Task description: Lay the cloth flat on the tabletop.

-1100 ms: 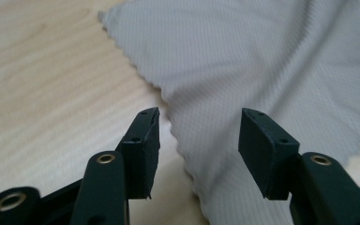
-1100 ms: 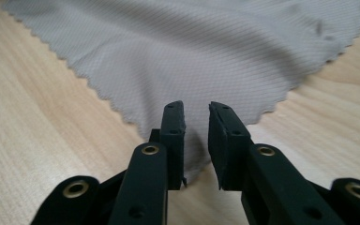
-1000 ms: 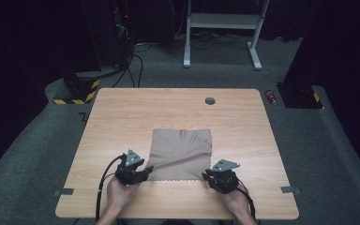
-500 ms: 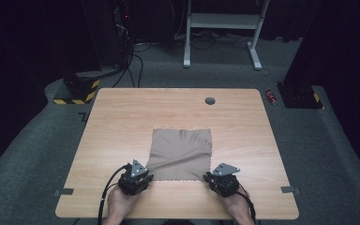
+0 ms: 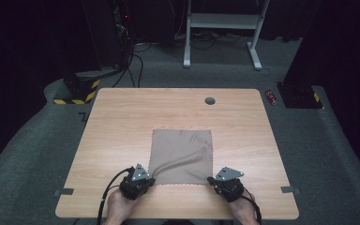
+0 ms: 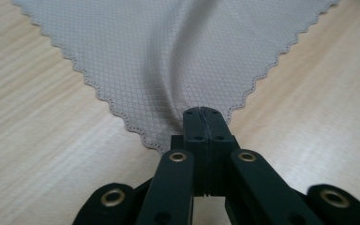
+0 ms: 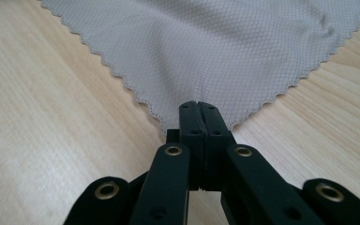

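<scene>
A beige cloth is lying spread on the near half of the wooden table, and each of its two near corners is being pinched; the left gripper is sitting at the near left corner, the right gripper at the near right one, both low over the near edge of the table with the person's hands behind them. In the left gripper view the jaws are pressed together with the corner of the cloth running in between them, so this gripper is clamped on the fabric; in the right gripper view the jaws are likewise closed on the other corner of the cloth, the gripper holding it tight. Compared with a second ago, both grippers are sitting a little nearer the person, and the cloth's near edge is coming with them; a long ridge is now running through the fabric from the left corner towards the middle, while the far edge is lying flat, well short of the round grommet in the tabletop. I judge that the grasp is finished on both sides and that the pull is beginning; the next move, probably a lift and a fold away from the person, is calling for both hands to rise evenly, or the ridge on the left may turn into a crooked crease.
</scene>
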Demonstrator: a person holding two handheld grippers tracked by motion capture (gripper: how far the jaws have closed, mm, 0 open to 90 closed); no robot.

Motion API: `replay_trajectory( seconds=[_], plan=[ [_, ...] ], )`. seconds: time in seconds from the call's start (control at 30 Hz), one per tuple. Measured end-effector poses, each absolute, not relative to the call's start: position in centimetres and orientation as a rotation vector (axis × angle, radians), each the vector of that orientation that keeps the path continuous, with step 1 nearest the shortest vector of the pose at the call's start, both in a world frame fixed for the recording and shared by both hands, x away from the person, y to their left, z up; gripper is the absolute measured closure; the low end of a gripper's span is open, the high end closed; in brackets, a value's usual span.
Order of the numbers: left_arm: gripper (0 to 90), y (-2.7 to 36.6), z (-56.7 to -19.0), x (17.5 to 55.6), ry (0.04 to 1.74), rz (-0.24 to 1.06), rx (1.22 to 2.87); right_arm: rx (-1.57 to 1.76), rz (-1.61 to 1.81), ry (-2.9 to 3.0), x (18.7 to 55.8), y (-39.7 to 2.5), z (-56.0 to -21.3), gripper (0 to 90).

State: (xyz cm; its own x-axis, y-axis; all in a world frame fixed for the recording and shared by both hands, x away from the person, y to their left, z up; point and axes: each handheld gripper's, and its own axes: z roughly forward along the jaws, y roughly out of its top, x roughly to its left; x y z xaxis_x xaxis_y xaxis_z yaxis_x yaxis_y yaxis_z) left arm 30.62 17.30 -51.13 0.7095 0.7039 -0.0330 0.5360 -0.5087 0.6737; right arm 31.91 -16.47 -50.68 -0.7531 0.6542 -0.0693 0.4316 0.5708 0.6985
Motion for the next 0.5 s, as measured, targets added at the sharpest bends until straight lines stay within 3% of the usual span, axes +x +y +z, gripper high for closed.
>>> replay_trajectory(
  seconds=[0.3, 0.5],
  plan=[
    [85.6, 17.0, -50.9, 30.1, 0.911, 0.258, 2.267, 0.883, 0.93, 2.53, 31.1, -17.6, -51.2, 88.8],
    [61.6, 17.6, -50.2, 31.5, 0.998, 0.33, 2.191, 0.932, 1.007, 2.507, 31.5, -17.8, -50.4, 75.4]
  ],
)
